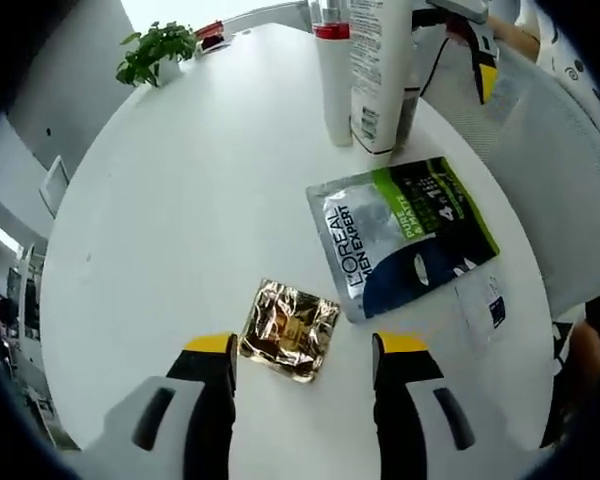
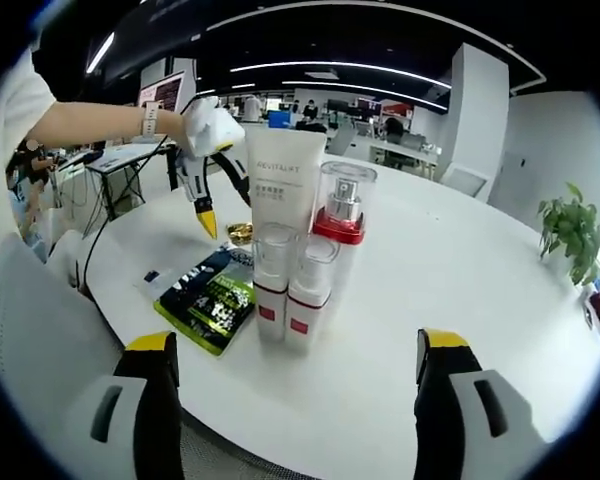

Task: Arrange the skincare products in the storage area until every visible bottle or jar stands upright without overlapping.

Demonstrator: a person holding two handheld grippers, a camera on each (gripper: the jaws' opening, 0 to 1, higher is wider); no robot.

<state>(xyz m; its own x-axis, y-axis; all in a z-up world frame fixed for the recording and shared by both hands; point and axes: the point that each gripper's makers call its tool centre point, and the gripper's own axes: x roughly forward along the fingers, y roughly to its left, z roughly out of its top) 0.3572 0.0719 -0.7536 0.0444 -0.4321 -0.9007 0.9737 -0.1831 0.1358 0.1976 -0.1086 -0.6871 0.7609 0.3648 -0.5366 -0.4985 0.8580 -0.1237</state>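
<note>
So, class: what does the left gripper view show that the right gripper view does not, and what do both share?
Left gripper view alone: the gold foil packet lying flat between the open left claw, seen from above.

Right gripper view alone: two small red-banded bottles, standing upright, the office behind, and the open right claw.

Shared: the white table, the L'Oreal sachet, the tall white tube, the potted plant.

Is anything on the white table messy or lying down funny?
Yes. The green and dark L'Oreal Men Expert sachet lies flat and slanted, and the crinkly gold foil packet lies flat between the open left gripper jaws. The white tube and red-and-white bottles stand upright, close together.
</note>
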